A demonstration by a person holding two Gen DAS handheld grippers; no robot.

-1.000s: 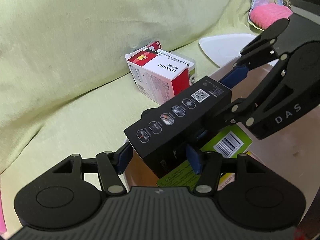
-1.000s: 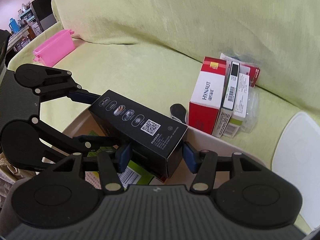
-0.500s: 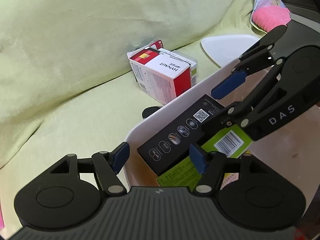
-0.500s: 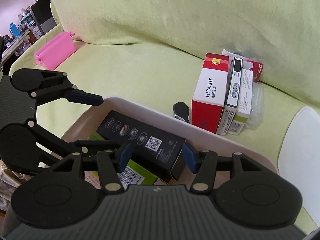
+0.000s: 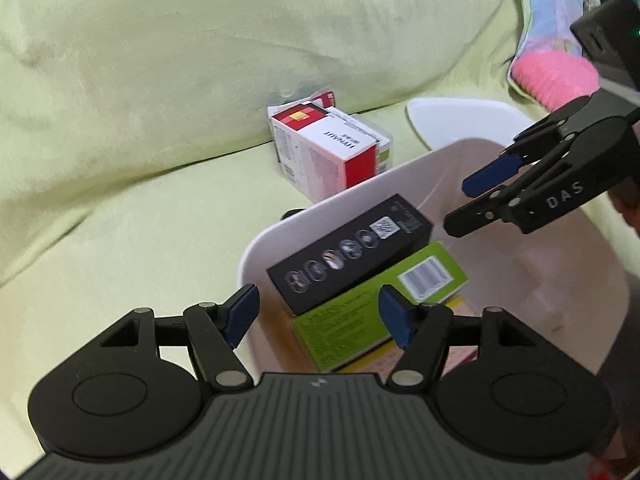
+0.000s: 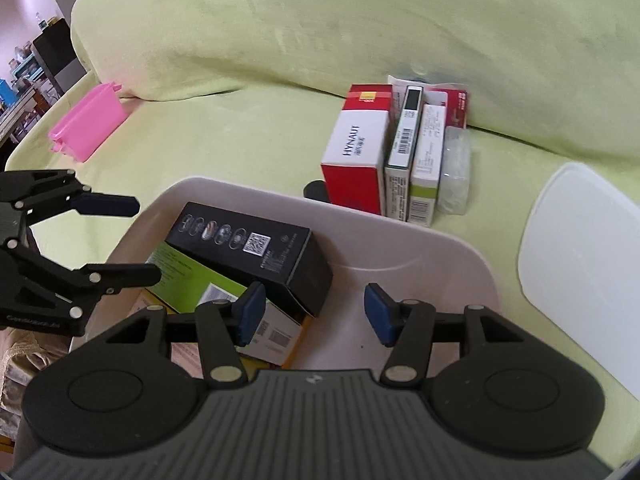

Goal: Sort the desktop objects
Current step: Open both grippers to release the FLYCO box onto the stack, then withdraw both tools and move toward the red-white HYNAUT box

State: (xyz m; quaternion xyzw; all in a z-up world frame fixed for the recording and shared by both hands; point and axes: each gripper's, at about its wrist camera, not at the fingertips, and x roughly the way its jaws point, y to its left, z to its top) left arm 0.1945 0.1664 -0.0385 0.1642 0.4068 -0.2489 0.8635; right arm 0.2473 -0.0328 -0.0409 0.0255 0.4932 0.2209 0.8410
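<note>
A long black box [image 5: 352, 252] [image 6: 256, 252] lies inside the white bin [image 5: 360, 196] [image 6: 400, 248], resting on a green box [image 5: 360, 320] [image 6: 188, 276]. My left gripper [image 5: 318, 316] is open above the bin's near corner, touching nothing; in the right wrist view the left gripper [image 6: 136, 240] sits at the bin's left. My right gripper [image 6: 314, 314] is open over the bin's bare half, and in the left wrist view the right gripper [image 5: 460, 208] hovers above the far side. On the sofa stand a red-and-white HYNAUT box [image 5: 332, 156] [image 6: 356, 152] and slim boxes [image 6: 416, 152].
A white lid [image 6: 580, 256] [image 5: 460, 120] lies on the green sofa cover right of the bin. A pink tray [image 6: 86, 126] sits far left. A small black object [image 6: 316, 192] lies beside the HYNAUT box. A pink cushion [image 5: 556, 80] is at the back.
Both grippers held the black box above the bin, lowered it onto the green box, then opened and drew back from it.
</note>
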